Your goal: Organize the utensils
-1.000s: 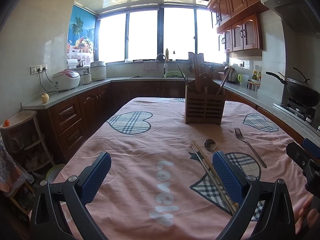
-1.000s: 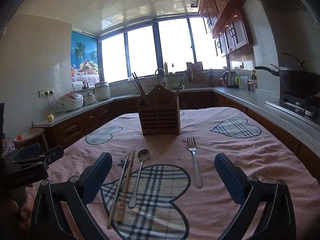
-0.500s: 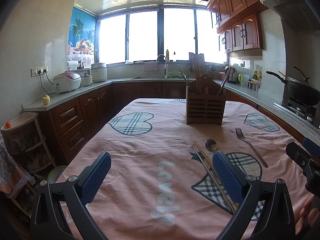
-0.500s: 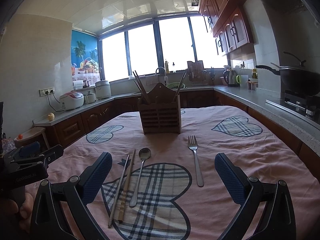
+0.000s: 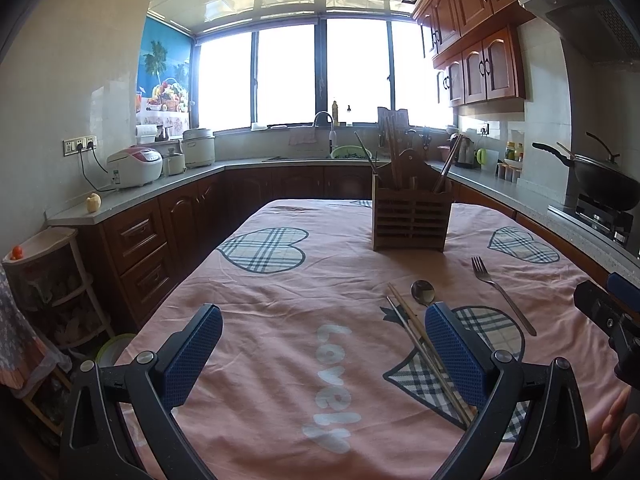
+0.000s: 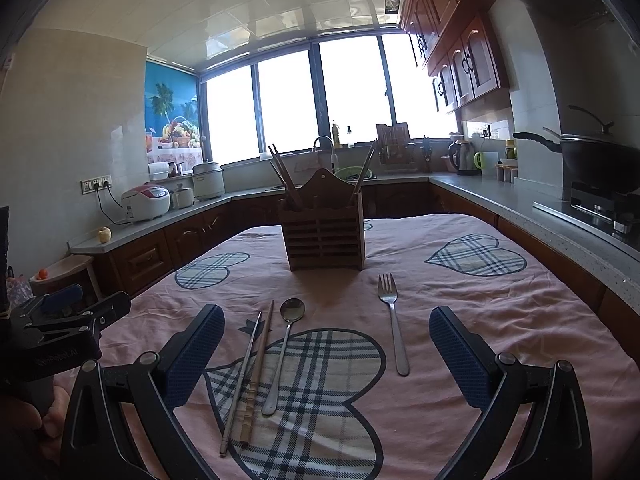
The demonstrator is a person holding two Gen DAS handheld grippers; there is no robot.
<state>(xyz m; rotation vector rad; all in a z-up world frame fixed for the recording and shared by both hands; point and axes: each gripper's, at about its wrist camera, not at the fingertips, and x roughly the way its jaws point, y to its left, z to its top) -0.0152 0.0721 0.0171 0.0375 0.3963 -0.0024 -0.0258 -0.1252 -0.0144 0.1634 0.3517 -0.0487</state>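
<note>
We see wooden holder [image 6: 323, 236] mid-worktop with some sticks in; 2 chopsticks [image 6: 248, 376], 1 spoon [image 6: 285, 350], 1 fork [image 6: 394, 322] lie loose near our edge. Both grippers, left [image 5: 323, 354] and right [image 6: 326, 354], jaws wide, holding nothing.

Backlit: windows [image 5: 320, 76] blown out, cabinets [image 6: 192, 240] dim, holder [image 6: 324, 236] casts a near-side shadow. Heavy fisheye bend, black corners; focus sharp.

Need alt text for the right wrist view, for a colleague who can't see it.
The open right tool hovers over a pink tablecloth where chopsticks, a spoon and a fork lie side by side, apart. A wooden holder stands upright beyond them; the left tool shows at far left.
</note>
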